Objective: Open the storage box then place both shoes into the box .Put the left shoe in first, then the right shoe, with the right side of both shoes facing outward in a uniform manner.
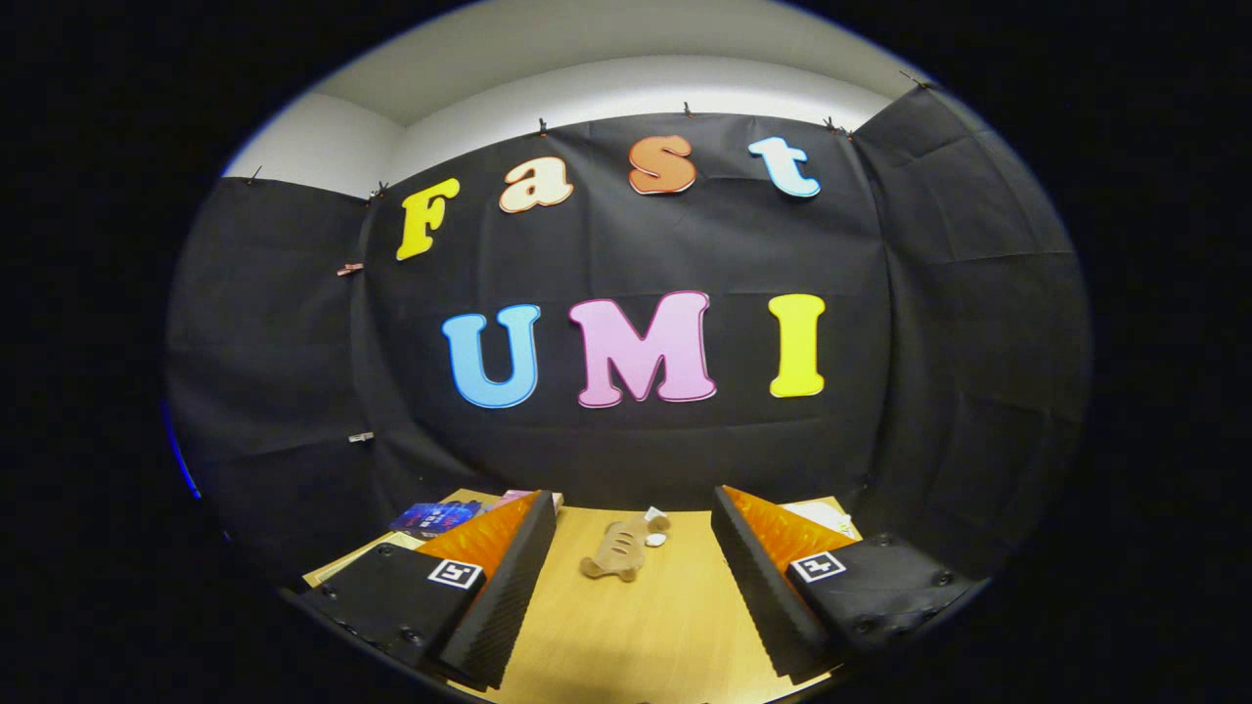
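On the wooden table (626, 626) that stretches out beneath us, our gripper (634, 533) hangs with its two fingers spread wide apart, and nothing sits between them or touches them. We take the table as our landmark. Lying on it, ahead of the fingertips and about midway between the two fingers, is a tan shoe (618, 550), seen from above with its length running away from us. Touching its far end, closer to the black cloth wall (636, 450) at the back edge of the table, we see a small white thing (655, 516); it is too small for us to tell what it is. At the table's far corner, beyond one finger, lies a flat dark blue packet (435, 515) with something pinkish (523, 497) just beside it. At the other far corner, behind the other finger, a pale object (820, 514) peeks out.
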Tool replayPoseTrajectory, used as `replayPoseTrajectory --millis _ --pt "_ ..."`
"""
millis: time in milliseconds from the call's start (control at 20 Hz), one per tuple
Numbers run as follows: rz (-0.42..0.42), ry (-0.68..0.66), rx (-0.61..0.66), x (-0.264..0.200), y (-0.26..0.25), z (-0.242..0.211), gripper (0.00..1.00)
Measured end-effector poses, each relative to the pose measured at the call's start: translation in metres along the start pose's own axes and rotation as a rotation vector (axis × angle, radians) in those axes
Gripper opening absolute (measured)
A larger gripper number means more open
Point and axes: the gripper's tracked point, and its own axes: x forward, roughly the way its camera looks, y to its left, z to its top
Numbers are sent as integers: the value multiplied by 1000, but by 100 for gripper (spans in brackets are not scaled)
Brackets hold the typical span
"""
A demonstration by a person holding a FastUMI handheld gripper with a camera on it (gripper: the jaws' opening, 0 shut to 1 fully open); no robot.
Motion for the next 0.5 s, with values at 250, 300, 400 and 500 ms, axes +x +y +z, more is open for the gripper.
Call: replayPoseTrajectory --millis 250,300,400,500 --pt "-59 26 -36 -11 -16 -29 98" --pt "-61 33 -34 -12 -17 -32 98" --pt "-61 53 -28 -15 -21 -37 98" --pt "-56 55 -17 -13 -21 -40 98"
